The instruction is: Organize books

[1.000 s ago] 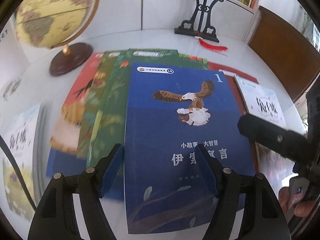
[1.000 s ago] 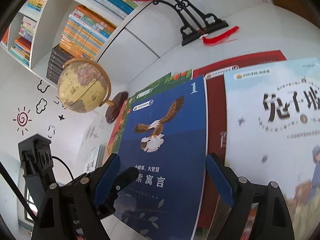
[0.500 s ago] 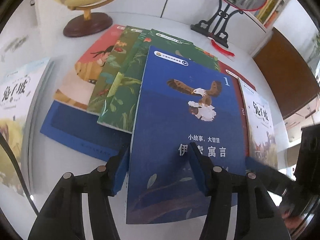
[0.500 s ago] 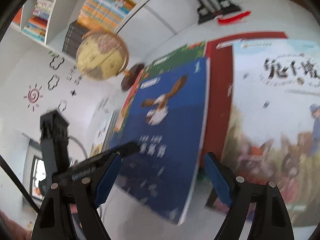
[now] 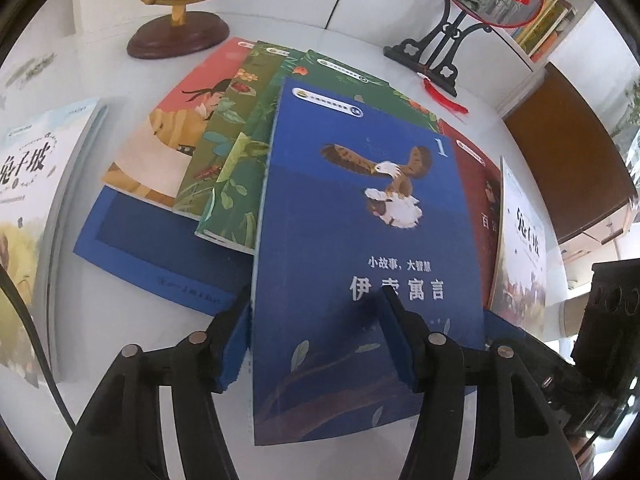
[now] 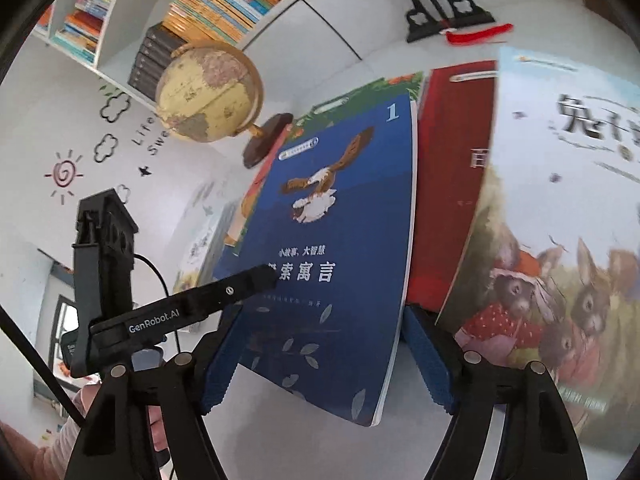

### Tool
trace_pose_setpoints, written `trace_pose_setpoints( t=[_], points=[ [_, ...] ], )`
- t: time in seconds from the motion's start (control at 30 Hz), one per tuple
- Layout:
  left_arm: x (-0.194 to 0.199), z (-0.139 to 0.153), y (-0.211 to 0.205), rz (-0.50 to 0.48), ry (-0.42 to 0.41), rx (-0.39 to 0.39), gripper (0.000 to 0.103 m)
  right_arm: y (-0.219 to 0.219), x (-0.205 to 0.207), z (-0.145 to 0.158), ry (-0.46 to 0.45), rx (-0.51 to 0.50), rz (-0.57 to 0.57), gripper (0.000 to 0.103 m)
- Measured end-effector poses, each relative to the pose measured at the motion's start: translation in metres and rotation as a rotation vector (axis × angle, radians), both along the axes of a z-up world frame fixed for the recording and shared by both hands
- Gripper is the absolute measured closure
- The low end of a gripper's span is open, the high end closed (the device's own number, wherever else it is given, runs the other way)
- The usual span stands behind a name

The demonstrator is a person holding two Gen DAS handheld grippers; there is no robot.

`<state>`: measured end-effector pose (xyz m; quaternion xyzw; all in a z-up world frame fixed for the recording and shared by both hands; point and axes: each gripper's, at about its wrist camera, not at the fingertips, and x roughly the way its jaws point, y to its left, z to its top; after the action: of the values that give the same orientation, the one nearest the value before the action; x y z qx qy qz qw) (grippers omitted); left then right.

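Left tool point(image 5: 316, 344): blue pads apart, straddling the near left edge of the blue paperback with the eagle cover point(image 5: 360, 248); left pad at the spine edge, right pad over the cover. Jaws have just been opening a little; contact unclear, no firm clamp visible. Right tool point(image 6: 324, 360): pads wide apart but just been closing, the same book's near right corner between them, not pressed. That corner looks lifted off the white desk point(image 5: 352, 456) in the right wrist view.

Progress, my read: early. Books lie fanned and overlapped, nothing squared into a stack; the eagle book tops the fan at 12 o'clock from the left tool.

Near to far:
- Eagle book reads "小故事,大智慧", "…寓言" (partly hidden), numeral "1".
- 3 o'clock: pale rabbit picture book point(image 6: 560, 240), title "兔子坡", leaning over a red book point(image 6: 452, 184); "百" legible.
- 9 o'clock: second pale "兔子坡" copy point(image 5: 36, 208).
- 10–11 o'clock: flat blue book point(image 5: 152, 248), two green leaf-cover books point(image 5: 236, 184), salmon-cover book point(image 5: 172, 128).
- Far: yellow globe on brown wooden base point(image 5: 176, 36), black stand with red tassel point(image 5: 436, 64).
- Left tool's arm reads "GenRobot.AI". Wall lettering "Life", "Swe…" cut off.
- Bookshelf point(image 6: 208, 12) filled at 11 o'clock.
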<state>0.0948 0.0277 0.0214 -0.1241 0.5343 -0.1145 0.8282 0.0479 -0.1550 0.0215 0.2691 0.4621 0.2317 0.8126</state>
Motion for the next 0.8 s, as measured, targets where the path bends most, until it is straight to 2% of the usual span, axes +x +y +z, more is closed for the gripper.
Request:
trace_pose_setpoints(
  t=[0.03, 0.07, 0.1, 0.13, 0.17, 0.2, 0.23, 0.3, 0.33, 0.4, 0.43, 0.47, 0.53, 0.57, 0.6, 0.67, 0.8],
  points=[
    [0.0, 0.0, 0.0, 0.001, -0.004, 0.017, 0.043, -0.004, 0.001, -0.001, 0.0, 0.04, -0.013, 0.028],
    [0.0, 0.001, 0.001, 0.008, -0.011, 0.031, 0.043, -0.008, 0.002, -0.001, 0.007, 0.072, -0.028, 0.041],
    [-0.001, 0.0, 0.005, 0.016, -0.007, 0.021, 0.043, -0.015, 0.004, -0.002, 0.02, 0.117, -0.041, 0.059],
    [0.0, -0.001, 0.009, 0.021, -0.001, 0.004, 0.043, -0.022, 0.004, -0.003, 0.02, 0.179, -0.047, 0.07],
    [-0.001, -0.002, 0.011, 0.029, 0.001, -0.007, 0.043, -0.028, 0.002, -0.004, 0.009, 0.239, -0.05, 0.085],
    [-0.001, -0.002, 0.011, 0.028, 0.0, 0.002, 0.043, -0.031, 0.001, -0.004, 0.002, 0.271, -0.042, 0.086],
    [-0.001, -0.002, 0.009, 0.021, -0.005, 0.021, 0.043, -0.031, 0.0, -0.004, -0.001, 0.258, -0.033, 0.086],
    [-0.002, -0.002, 0.008, 0.019, -0.012, 0.027, 0.043, -0.023, 0.003, -0.01, 0.029, 0.169, -0.02, 0.086],
    [-0.002, -0.002, 0.01, 0.024, -0.012, 0.018, 0.043, -0.019, 0.005, -0.016, 0.058, 0.17, -0.009, 0.086],
    [-0.003, -0.002, 0.011, 0.026, -0.017, 0.009, 0.043, -0.011, 0.008, -0.022, 0.079, 0.255, 0.022, 0.086],
    [-0.003, -0.001, 0.011, 0.029, -0.018, 0.005, 0.045, -0.005, 0.007, -0.018, 0.056, 0.231, 0.026, 0.086],
    [-0.004, 0.0, 0.011, 0.035, -0.022, 0.001, 0.048, 0.001, 0.006, -0.01, 0.016, 0.167, 0.024, 0.091],
    [-0.007, 0.004, 0.012, 0.037, -0.034, -0.003, 0.061, 0.004, 0.005, -0.004, 0.003, 0.109, -0.009, 0.092],
    [-0.008, 0.005, 0.012, 0.036, -0.036, -0.006, 0.063, 0.005, 0.004, -0.002, -0.005, 0.093, -0.025, 0.092],
    [-0.008, 0.007, 0.01, 0.029, -0.036, -0.003, 0.066, 0.007, 0.003, 0.005, -0.029, 0.031, -0.032, 0.092],
    [-0.008, 0.012, 0.006, 0.017, -0.049, 0.02, 0.066, 0.013, 0.002, 0.014, -0.057, -0.06, -0.018, 0.092],
    [-0.01, 0.027, -0.002, 0.005, -0.096, 0.04, 0.066, 0.018, 0.002, 0.024, -0.085, -0.136, -0.004, 0.092]
  ],
)
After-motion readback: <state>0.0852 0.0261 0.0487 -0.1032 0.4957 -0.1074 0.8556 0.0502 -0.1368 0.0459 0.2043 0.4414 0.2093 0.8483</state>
